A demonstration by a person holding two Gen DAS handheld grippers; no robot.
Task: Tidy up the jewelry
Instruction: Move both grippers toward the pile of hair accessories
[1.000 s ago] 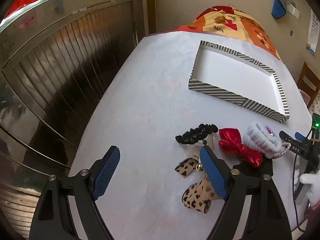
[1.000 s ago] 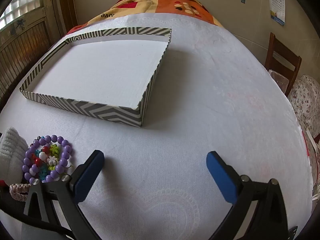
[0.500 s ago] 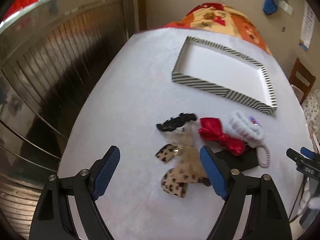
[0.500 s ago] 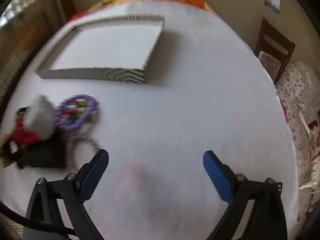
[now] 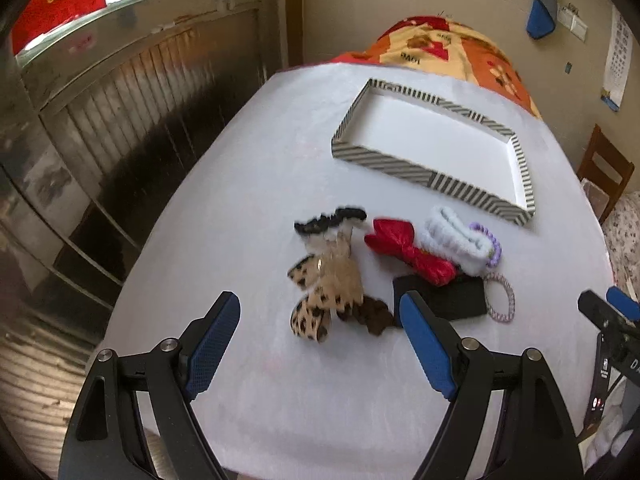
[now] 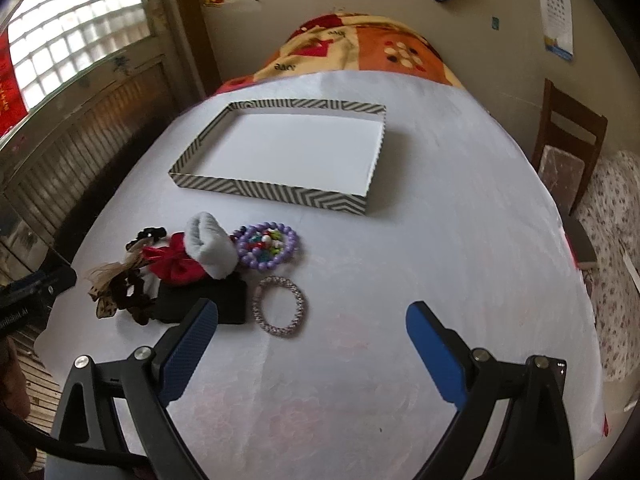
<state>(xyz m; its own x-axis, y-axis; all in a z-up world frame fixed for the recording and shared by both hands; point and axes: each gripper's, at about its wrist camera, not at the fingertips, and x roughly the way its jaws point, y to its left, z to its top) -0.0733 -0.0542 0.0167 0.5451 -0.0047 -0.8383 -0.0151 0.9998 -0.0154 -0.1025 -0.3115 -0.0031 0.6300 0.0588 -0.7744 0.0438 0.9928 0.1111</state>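
A striped shallow box (image 5: pixel 384 162) (image 6: pixel 272 192) lies empty at the far side of the white table. In front of it is a pile of accessories: a leopard-print bow (image 5: pixel 320 292), a black claw clip (image 5: pixel 332 218), a red bow (image 5: pixel 404 246) (image 6: pixel 172 260), a white fluffy scrunchie (image 5: pixel 456 240) (image 6: pixel 212 244), a purple bead bracelet (image 6: pixel 268 246), a silver-pink bracelet (image 6: pixel 280 312) (image 5: pixel 500 298) and a black pouch (image 5: pixel 448 298) (image 6: pixel 216 300). My left gripper (image 5: pixel 320 340) is open and empty, short of the leopard bow. My right gripper (image 6: pixel 312 348) is open and empty, near the silver-pink bracelet.
The table (image 6: pixel 440 240) has a white cloth. A wooden chair (image 6: pixel 568 148) stands at the right. A metal radiator cover and window (image 5: pixel 120 120) run along the left. An orange patterned blanket (image 6: pixel 360 52) lies beyond the table's far end.
Both grippers have pulled back and risen from the table, so the whole pile and box now show in both views. Nothing was picked up.
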